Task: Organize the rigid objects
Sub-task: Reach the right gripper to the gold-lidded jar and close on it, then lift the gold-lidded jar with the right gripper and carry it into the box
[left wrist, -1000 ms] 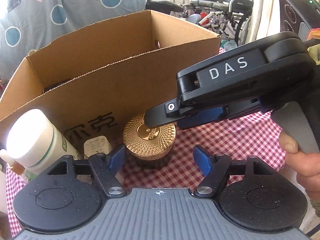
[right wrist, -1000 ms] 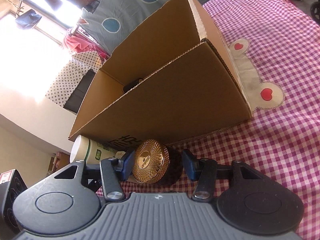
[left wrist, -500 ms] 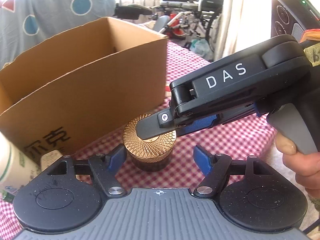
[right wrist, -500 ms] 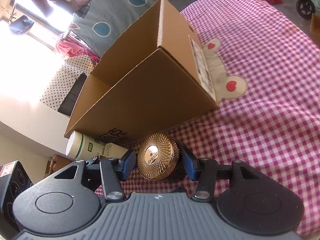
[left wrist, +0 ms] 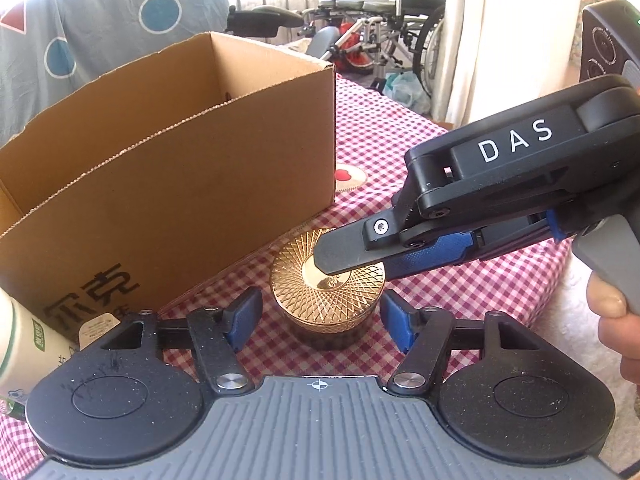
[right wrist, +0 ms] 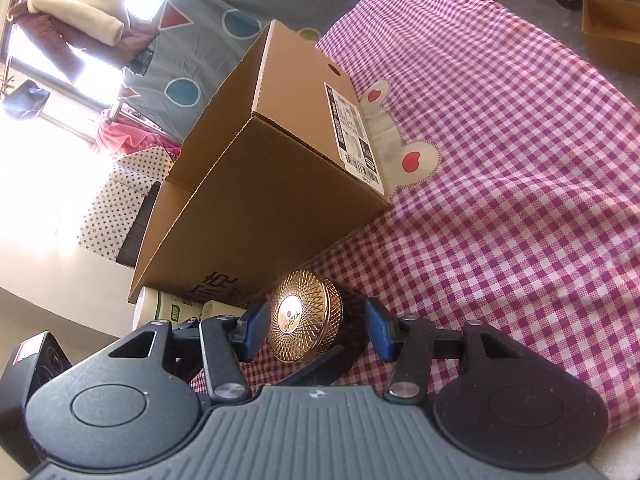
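Gold-lidded jar point(left wrist: 327, 289) upright on checked surface point(right wrist: 520, 200), just beside near wall of open cardboard box point(left wrist: 180, 184). My left hand-held gripper point(left wrist: 320, 314): jaws wide, blue pads flanking jar, not touching. My right hand-held gripper point(right wrist: 316, 326): jaws also wide either side of jar; in left wrist view its upper finger point(left wrist: 344, 252) lies across lid; contact cannot tell. White bottle point(left wrist: 24, 344) on its side at box's corner.
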The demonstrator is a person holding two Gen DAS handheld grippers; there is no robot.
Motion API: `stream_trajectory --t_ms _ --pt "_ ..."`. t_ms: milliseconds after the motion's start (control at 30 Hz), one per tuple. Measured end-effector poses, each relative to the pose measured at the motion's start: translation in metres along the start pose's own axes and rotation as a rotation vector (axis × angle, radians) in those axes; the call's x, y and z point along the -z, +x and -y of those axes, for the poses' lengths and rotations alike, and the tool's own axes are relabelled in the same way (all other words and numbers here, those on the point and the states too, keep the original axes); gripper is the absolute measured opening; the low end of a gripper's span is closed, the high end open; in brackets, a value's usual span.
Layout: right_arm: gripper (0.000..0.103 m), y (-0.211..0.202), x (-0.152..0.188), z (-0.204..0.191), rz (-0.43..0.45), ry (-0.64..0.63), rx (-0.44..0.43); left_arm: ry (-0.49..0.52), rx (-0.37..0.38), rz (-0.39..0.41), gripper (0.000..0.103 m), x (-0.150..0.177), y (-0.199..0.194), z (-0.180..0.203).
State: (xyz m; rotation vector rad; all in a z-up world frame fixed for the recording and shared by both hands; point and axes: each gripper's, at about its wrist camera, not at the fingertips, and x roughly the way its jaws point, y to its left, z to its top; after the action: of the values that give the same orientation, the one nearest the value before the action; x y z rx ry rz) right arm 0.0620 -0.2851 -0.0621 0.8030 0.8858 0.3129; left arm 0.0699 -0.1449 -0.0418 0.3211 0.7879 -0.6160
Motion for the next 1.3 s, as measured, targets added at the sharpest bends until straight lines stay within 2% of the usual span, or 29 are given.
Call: stream_trajectory --t_ms 200,967,1300 --pt "0.055 0.008 0.001 -0.003 -0.002 0.004 0.006 0.013 -0.004 0.002 0.058 -0.006 0.008 0.004" --pt "0.055 0.012 0.0 0.011 0.012 0.043 -0.013 -0.002 -0.013 -0.003 0.058 -0.015 0.018 0.005" --pt "0.057 0.009 0.003 -0.001 0.028 0.007 0.014 -0.01 -0.017 0.018 0.056 -0.013 0.014 0.009"
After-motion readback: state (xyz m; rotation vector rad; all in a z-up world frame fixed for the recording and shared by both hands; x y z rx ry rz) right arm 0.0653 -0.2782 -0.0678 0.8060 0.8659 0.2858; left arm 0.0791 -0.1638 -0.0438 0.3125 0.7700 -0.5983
